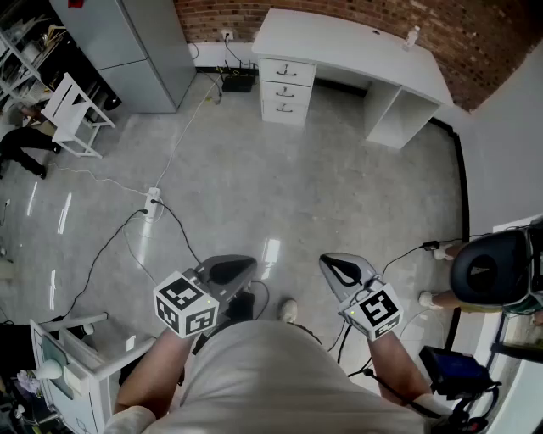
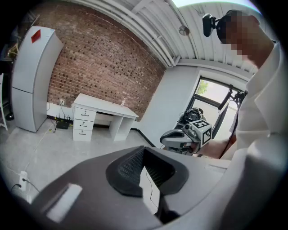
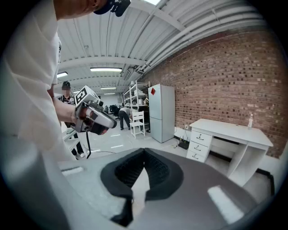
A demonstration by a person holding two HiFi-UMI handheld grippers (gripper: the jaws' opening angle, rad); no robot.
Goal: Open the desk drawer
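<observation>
Against the brick wall (image 1: 339, 13), a white desk (image 1: 356, 47) is recorded at the top of the head view. A stack of three drawers (image 1: 286, 89) is set under the desk's left end as viewed, and all three fronts are shut flush.

Both grippers are held well away from the desk, with a broad stretch of bare floor (image 1: 322, 186) between. The left gripper (image 1: 231, 269) and the right gripper (image 1: 344, 269) are pointed toward the desk, side by side but apart.

From the head view only the tops of the grippers are seen. The left gripper view shows its jaws closed tip to tip with nothing between them. The same is shown for the right gripper in the right gripper view.

A small bottle (image 1: 412, 36) is noted on the desk's right rear corner. It is plain in the head and right gripper views and barely made out in the left gripper view. A grey refrigerator (image 1: 127, 42) stands left of the desk. A window (image 2: 209, 92), right of the desk, is shown by the left gripper view alone.
</observation>
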